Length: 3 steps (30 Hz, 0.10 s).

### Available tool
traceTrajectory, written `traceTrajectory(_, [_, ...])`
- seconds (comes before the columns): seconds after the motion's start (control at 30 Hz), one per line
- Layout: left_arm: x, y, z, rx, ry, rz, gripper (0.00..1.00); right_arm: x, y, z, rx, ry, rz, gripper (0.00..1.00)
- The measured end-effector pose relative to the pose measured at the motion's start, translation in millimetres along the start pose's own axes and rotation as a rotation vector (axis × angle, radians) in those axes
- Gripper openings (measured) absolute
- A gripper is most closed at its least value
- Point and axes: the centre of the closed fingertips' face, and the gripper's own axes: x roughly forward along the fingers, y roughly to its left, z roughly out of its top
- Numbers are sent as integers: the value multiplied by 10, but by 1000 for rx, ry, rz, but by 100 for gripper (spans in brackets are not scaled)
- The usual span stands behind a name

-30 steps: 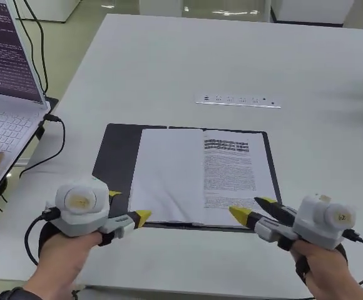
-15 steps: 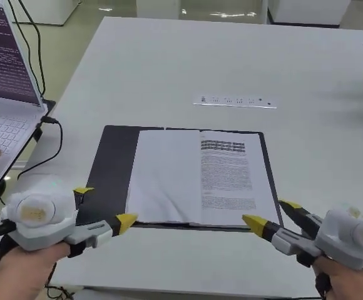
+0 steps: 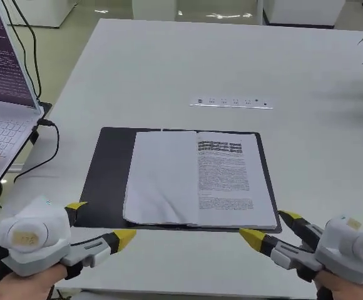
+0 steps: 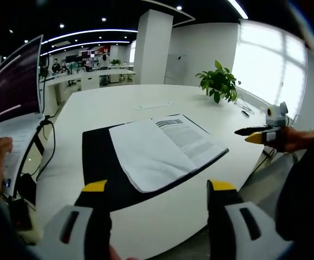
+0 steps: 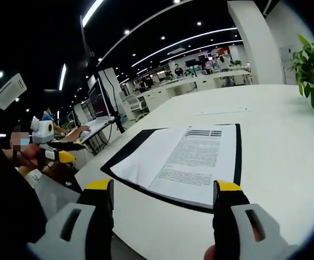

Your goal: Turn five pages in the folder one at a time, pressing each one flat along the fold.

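Folder (image 3: pixel 106 181) print (image 3: pixel 223 170) illegible; laptop (image 3: pixel 3 75) cut off at left.

Folder (image 3: pixel 106 187) cover was black. Left page (image 3: pixel 159 178) was plain white; right page (image 3: pixel 228 181) white with black print, densest at its far end. Table (image 3: pixel 169 62) was pale grey. Left gripper (image 3: pixel 100 221) and right gripper (image 3: pixel 270 226) were grey-white, tipped yellow. Laptop screen (image 3: pixel 0 62) was dark purple.

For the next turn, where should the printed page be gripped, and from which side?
I'd take the printed page by its near right corner, coming in from the right with the open right gripper. Its free edge lies there, flat on the folder; the fold at the middle binds the other edge.
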Motion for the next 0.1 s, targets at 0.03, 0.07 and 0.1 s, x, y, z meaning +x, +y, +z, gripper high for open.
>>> traceTrajectory(0.03, [1,2,-3,5,3,0,73,-3,6,-1,6,0,0,74])
traceTrajectory(0.07, [-1,5,-4,10,5,0,73,-3,15,-8,10,4,3,75])
traceTrajectory(0.1, [0,9,1,11,4,0,73,-2,21,-16,4,9,4,76])
